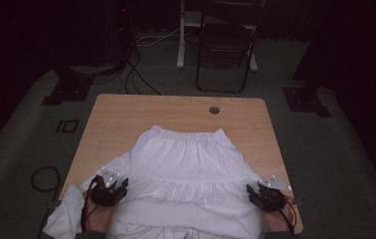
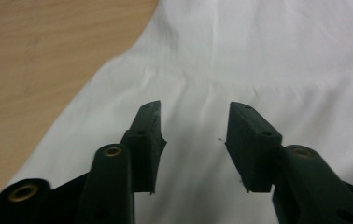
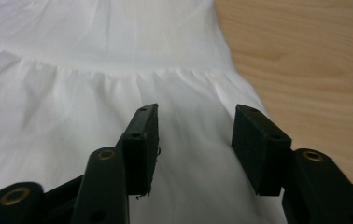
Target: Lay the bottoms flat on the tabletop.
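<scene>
One table (image 1: 116, 114) bears one white skirt (image 1: 186, 159); two grippers (left gripper (image 1: 119, 185), right gripper (image 1: 253, 193)) gape, holding nothing.

The high view looked forward and down from above the person's side of the wooden table (image 1: 126, 117), far enough back to take in the whole tabletop, the floor around it and a folding chair (image 1: 226, 45) beyond. The left gripper (image 2: 193, 135) view rode close over the white skirt (image 2: 268, 56), facing along its own jaws, with bare table at its upper left. The right gripper (image 3: 195, 140) view sat equally near, with table at its upper right. All three views shared the skirt and the wood beside it.
</scene>
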`<state>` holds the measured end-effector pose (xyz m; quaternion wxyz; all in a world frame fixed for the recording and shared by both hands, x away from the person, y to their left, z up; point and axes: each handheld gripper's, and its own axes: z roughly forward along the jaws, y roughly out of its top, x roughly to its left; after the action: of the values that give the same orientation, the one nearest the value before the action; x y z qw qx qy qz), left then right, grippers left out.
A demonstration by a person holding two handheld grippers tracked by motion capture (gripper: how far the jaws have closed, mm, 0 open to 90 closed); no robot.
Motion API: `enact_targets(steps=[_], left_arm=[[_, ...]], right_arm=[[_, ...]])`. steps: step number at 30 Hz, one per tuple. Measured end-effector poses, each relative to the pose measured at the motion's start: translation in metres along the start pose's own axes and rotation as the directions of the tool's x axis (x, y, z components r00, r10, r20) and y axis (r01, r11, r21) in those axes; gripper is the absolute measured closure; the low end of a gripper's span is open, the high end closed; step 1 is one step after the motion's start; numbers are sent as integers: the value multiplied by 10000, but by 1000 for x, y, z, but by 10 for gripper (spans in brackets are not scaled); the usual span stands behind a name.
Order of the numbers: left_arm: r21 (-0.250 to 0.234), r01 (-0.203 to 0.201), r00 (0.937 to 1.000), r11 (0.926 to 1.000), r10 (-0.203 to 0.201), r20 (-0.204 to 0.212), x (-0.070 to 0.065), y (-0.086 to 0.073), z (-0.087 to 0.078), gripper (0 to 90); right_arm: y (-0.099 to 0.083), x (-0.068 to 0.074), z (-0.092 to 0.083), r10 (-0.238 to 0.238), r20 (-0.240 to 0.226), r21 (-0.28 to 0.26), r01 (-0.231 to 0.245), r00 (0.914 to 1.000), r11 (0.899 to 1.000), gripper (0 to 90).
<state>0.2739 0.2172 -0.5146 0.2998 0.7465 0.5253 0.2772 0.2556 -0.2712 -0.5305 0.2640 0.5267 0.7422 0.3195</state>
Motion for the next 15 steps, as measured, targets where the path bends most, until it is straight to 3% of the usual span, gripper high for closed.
enact_targets(steps=[2, 3, 4, 6, 8, 9, 11, 15], left_arm=[[-71, -109, 9999, 9999, 109, -16, 2, 7, 17, 512], [-71, -109, 9999, 9999, 109, -16, 2, 7, 17, 467], [-100, -324, 9995, 9994, 324, -15, 3, 10, 31, 467], [19, -536, 9986, 9986, 536, -22, 2, 10, 42, 412], [128, -557, 9983, 9984, 554, 205, 1, 5, 52, 404], [-183, -323, 9980, 9993, 332, 538, 3, 1, 53, 406], [-97, 171, 9952, 9998, -161, 965, 9, -1, 52, 453], [-172, 501, 9951, 9986, -484, 863, 14, -10, 43, 657]], right_arm=[[4, 0, 9, -10, 9, 78, 10, 10000, 10000, 486], [4, 0, 9, -10, 9, 78, 10, 10000, 10000, 486], [5, 0, 13, 19, 18, 88, -20, 10000, 10000, 477], [6, 0, 22, 120, -13, 234, -119, 9999, 9997, 456], [5, 0, 29, 181, -132, 395, -175, 9998, 9991, 437], [4, 0, 31, 220, -215, 336, -213, 9995, 9992, 433], [3, 0, 31, 257, -316, 322, -247, 9992, 9992, 432], [0, 1, 31, 221, -448, 105, -217, 9988, 9997, 440]])
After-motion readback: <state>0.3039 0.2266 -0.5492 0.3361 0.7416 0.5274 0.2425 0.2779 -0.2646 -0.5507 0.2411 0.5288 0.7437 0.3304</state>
